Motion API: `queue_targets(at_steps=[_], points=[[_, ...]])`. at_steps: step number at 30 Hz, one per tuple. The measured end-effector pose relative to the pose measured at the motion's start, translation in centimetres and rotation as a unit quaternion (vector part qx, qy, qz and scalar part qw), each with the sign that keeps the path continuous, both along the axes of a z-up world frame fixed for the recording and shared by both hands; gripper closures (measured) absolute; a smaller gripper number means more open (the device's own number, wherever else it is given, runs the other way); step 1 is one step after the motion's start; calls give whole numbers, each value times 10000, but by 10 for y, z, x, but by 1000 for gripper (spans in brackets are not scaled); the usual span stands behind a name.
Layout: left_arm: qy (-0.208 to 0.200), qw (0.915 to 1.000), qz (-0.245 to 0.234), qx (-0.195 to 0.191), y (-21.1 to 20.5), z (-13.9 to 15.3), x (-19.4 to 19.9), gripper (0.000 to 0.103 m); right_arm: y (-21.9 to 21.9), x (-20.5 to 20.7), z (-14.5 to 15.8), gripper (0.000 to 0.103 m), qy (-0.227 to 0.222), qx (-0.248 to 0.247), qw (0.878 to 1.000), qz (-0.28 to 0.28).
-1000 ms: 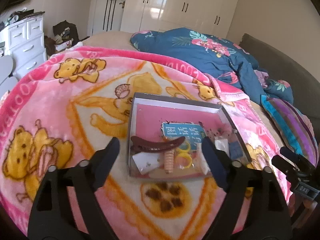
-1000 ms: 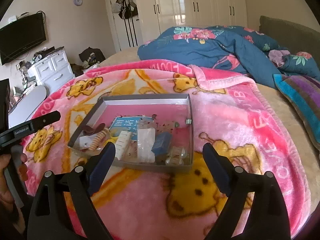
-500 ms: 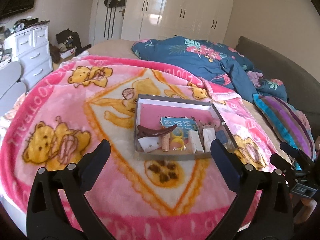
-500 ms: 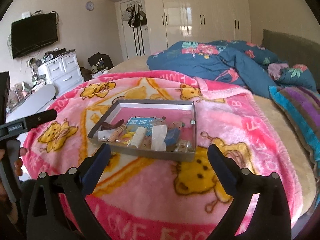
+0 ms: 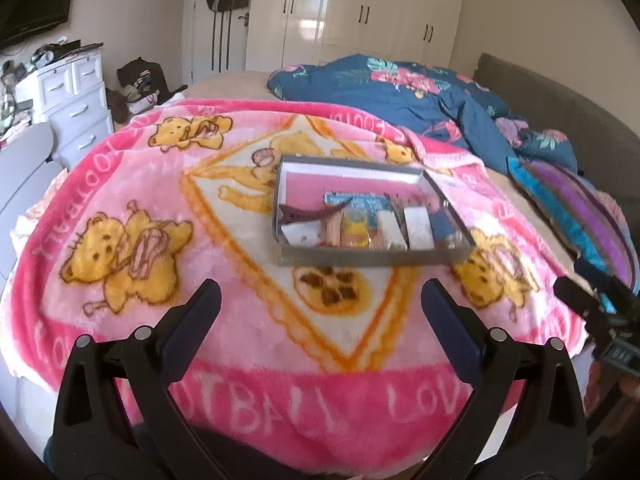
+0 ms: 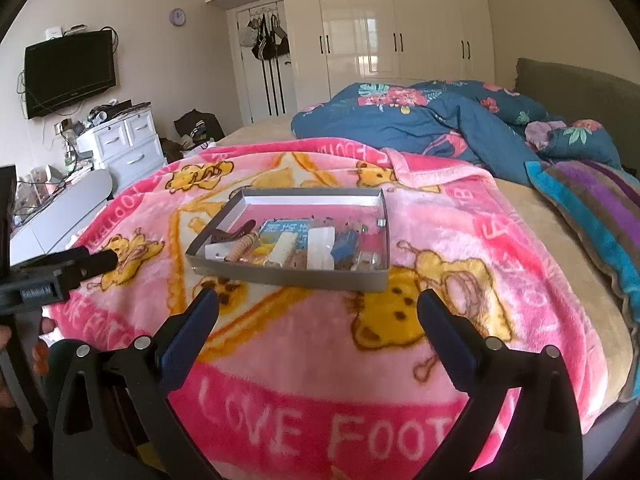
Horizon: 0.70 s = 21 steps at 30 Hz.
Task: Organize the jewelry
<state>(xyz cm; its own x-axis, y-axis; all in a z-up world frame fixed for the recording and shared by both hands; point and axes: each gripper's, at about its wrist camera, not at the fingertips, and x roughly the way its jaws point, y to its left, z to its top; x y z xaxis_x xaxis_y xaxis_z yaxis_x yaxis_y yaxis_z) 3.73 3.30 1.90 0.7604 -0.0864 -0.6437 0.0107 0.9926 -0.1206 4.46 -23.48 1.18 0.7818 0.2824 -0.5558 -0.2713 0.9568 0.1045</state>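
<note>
Two wrist fisheye views, both facing forward along open fingers over the bed.

Left wrist view: set low at the near edge of the pink blanket (image 5: 240, 320), looking toward the wardrobe wall (image 5: 360, 12); the grey tray (image 5: 372, 258) sits mid-frame, well apart from the left gripper (image 5: 318, 304). The right gripper's tip (image 5: 588, 300) enters at the right edge. Right wrist view: set beside it, further right, same heading, similar standoff from the tray (image 6: 288, 276) ahead of the right gripper (image 6: 318, 306); the left gripper (image 6: 60, 272) shows at left. Shared: tray, blanket, blue duvet (image 6: 420, 116), wardrobes, white drawers (image 6: 124, 144).
</note>
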Motion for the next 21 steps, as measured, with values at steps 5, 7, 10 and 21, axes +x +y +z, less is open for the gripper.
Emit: queue_targets(at_steps=[5,7,10,21], points=[[146,9999,12,13,-7,-20,-5,9,-4,-4,-12,4,88,105,9998,-168],[193,9998,-16,47,-8,-27,-5,9,-4,-6,-18,4,129,69,9997,-199],[256,9996,-17,94,-10,-33,-4,9,-4,-6,-28,4,302,121,9993,-188],[356,9993,-112,97,-15,-40,-5,9,2,-8,-37,4,423,45,9990,-101]])
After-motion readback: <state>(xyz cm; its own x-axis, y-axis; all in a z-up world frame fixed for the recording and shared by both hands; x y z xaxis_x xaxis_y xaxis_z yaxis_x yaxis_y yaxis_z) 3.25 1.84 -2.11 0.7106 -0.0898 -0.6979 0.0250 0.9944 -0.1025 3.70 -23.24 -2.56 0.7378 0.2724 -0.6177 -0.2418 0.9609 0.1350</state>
